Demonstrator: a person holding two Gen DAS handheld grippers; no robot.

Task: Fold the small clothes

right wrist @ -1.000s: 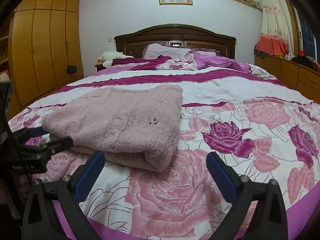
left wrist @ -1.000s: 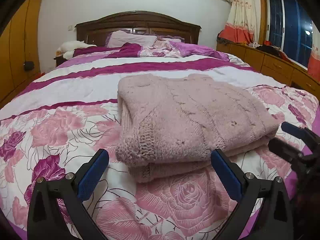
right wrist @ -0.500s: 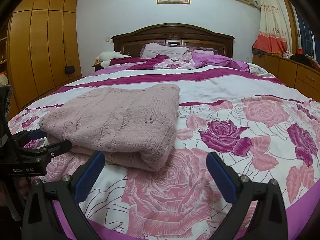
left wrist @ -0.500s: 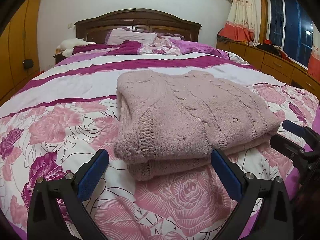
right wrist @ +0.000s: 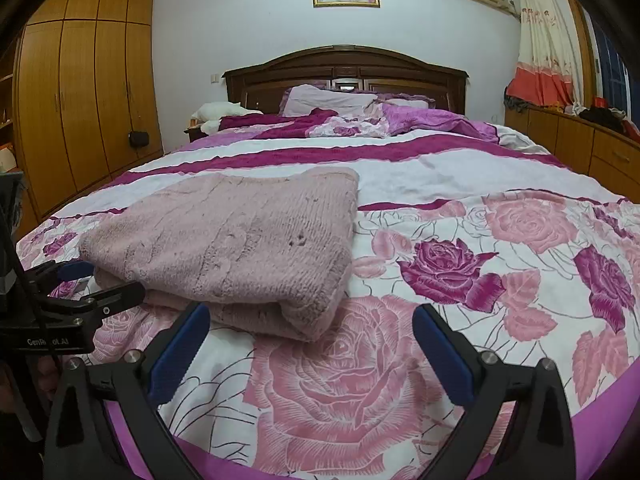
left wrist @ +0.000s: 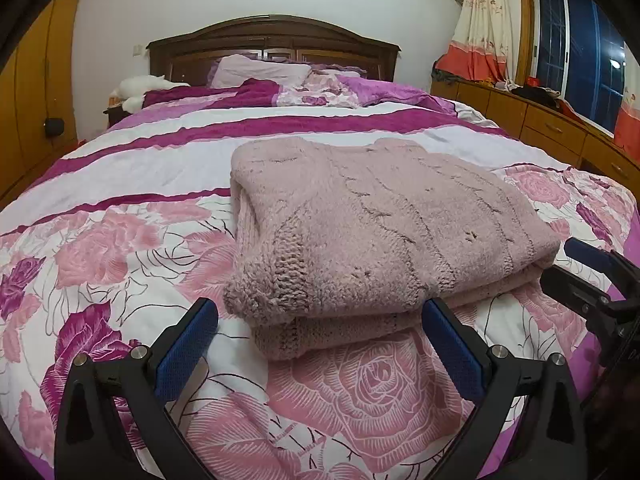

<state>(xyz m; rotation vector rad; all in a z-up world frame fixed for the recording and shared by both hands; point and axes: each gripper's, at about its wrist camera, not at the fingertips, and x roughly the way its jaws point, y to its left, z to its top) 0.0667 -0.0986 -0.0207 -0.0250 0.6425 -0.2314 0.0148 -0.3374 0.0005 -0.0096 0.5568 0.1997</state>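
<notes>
A pale pink knitted sweater [left wrist: 380, 232] lies folded in a thick rectangle on the flowered bedspread [left wrist: 100, 240]. My left gripper [left wrist: 320, 320] hovers just in front of its near folded edge, open, nothing between the blue pads. In the right wrist view the same sweater [right wrist: 240, 240] sits to the left, and my right gripper [right wrist: 312, 320] stands open over the bedspread at the sweater's near right corner, holding nothing. Each gripper shows at the edge of the other's view: the right one [left wrist: 576, 268] and the left one [right wrist: 84, 280].
The bed's foot edge [right wrist: 360, 468] runs just under the grippers. Pillows and a crumpled purple quilt [left wrist: 320, 92] lie by the dark headboard [left wrist: 272, 36]. A wooden wardrobe [right wrist: 80, 100] stands left, and low drawers [left wrist: 560, 128] under a window stand right.
Both cameras have eased slightly back and up from the sweater. The sweater lies unmoved and both grippers stay open.
</notes>
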